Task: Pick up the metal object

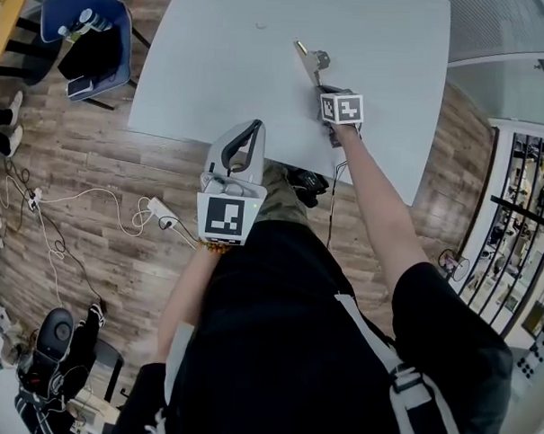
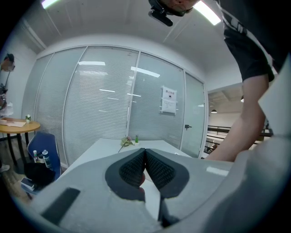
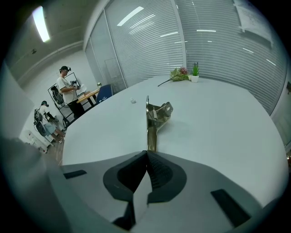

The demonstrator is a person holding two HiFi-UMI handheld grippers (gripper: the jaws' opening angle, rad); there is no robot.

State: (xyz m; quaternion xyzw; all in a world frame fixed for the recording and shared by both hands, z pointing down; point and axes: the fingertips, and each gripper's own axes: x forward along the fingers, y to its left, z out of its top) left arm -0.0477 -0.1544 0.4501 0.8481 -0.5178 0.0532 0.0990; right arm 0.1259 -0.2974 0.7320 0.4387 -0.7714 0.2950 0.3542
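The metal object [image 1: 308, 58], a brass-coloured bracket with a spring at its far end, is over the middle of the white table [image 1: 215, 74]. My right gripper [image 1: 320, 85] is shut on its near end. In the right gripper view the bracket [image 3: 154, 117] sticks straight out from the closed pads of the right gripper [image 3: 147, 153], casting a shadow on the tabletop. My left gripper [image 1: 253, 128] hovers at the table's near edge, close to my body, and points upward. In the left gripper view the left gripper [image 2: 145, 151] has its pads pressed together with nothing between them.
A small white speck [image 1: 261, 25] lies far back on the table. A potted plant [image 3: 194, 72] and flowers stand at its far end. A blue chair [image 1: 86, 33] with bottles is at the left. Cables and a power strip [image 1: 160, 214] lie on the wooden floor. People [image 3: 68, 91] stand beyond.
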